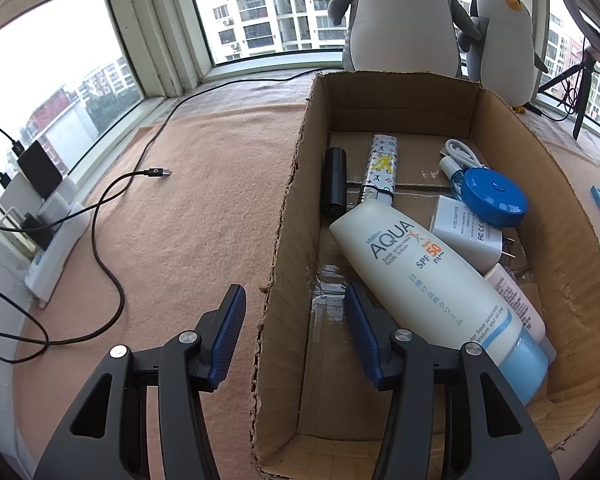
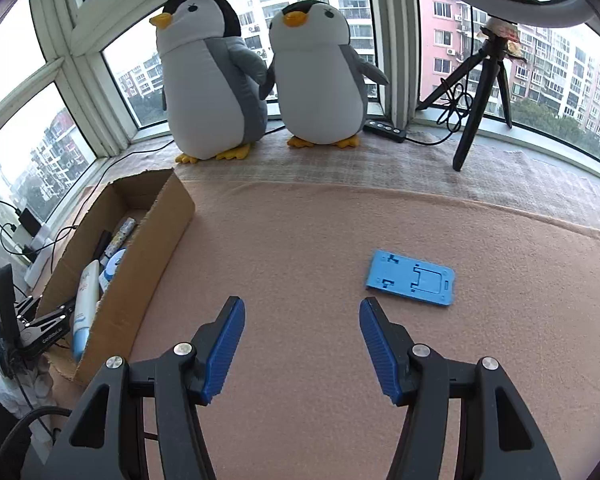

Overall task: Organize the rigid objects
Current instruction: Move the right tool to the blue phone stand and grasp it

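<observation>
An open cardboard box [image 1: 572,240] holds a white AQUA sunscreen bottle [image 1: 420,272], a black cylinder [image 1: 335,186], a patterned tube [image 1: 380,168], a blue round case [image 1: 494,196], a white adapter [image 1: 464,236] and a coiled white cable [image 1: 460,152]. My left gripper [image 1: 293,288] is open and straddles the box's left wall near its front end, pads clear of the cardboard. A flat blue phone stand [image 2: 412,278] lies on the pink cloth. My right gripper [image 2: 302,300] hangs open and empty over the cloth, just left of and short of the stand. The box [image 2: 152,248] is to its left.
Two plush penguins [image 2: 212,80] [image 2: 320,76] stand on the sill behind the box. A black tripod [image 2: 480,92] and a black control strip [image 2: 384,130] are at the back right. A power strip [image 1: 56,248] and a loose USB cable [image 1: 156,172] lie left of the box.
</observation>
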The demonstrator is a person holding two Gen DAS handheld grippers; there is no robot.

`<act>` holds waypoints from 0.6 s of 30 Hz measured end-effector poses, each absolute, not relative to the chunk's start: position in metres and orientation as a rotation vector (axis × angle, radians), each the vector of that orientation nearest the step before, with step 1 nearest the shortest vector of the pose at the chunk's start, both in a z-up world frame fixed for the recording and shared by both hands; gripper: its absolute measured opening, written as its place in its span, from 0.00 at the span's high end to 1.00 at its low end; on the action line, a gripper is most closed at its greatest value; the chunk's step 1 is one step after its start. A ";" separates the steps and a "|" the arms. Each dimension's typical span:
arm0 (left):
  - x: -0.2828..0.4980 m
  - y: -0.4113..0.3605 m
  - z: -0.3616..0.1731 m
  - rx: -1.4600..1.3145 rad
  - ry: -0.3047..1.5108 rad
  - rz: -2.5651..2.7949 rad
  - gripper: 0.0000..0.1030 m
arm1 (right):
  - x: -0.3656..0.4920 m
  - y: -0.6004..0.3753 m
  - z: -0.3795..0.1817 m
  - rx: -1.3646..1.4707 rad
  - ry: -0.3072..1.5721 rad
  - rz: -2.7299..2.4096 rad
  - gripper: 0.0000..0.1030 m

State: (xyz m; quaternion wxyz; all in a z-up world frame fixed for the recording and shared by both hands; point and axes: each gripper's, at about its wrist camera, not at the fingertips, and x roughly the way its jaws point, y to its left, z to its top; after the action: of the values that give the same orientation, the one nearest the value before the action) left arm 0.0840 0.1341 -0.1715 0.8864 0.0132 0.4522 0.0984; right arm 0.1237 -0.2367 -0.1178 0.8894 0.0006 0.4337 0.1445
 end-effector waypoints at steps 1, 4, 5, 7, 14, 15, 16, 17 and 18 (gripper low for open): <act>0.084 0.134 -0.172 0.030 0.941 0.206 0.50 | 0.130 -0.246 -0.122 0.006 0.908 0.299 0.46; 0.085 0.133 -0.171 0.040 0.943 0.210 0.50 | 0.151 -0.265 -0.134 0.004 0.934 0.297 0.46; 0.085 0.133 -0.171 0.043 0.944 0.211 0.50 | 0.157 -0.270 -0.138 0.005 0.942 0.298 0.46; 0.085 0.133 -0.171 0.046 0.944 0.214 0.50 | 0.169 -0.276 -0.143 0.009 0.954 0.310 0.46; 0.085 0.131 -0.171 0.060 0.946 0.228 0.50 | 0.203 -0.286 -0.156 0.029 1.010 0.346 0.46; 0.086 0.131 -0.171 0.063 0.946 0.230 0.50 | 0.207 -0.287 -0.158 0.033 1.018 0.351 0.46; 0.086 0.131 -0.171 0.065 0.946 0.231 0.50 | 0.210 -0.288 -0.160 0.036 1.026 0.355 0.46; 0.086 0.131 -0.171 0.067 0.947 0.232 0.50 | 0.215 -0.290 -0.162 0.042 1.038 0.364 0.46; 0.086 0.131 -0.171 0.069 0.947 0.232 0.50 | 0.219 -0.291 -0.166 0.049 1.054 0.371 0.46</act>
State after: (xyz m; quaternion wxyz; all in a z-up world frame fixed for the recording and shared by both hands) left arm 0.0860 0.1310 -0.1714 0.8829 0.0329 0.4549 0.1116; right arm 0.2187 -0.2909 -0.1656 0.8477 0.0234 0.4999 0.1760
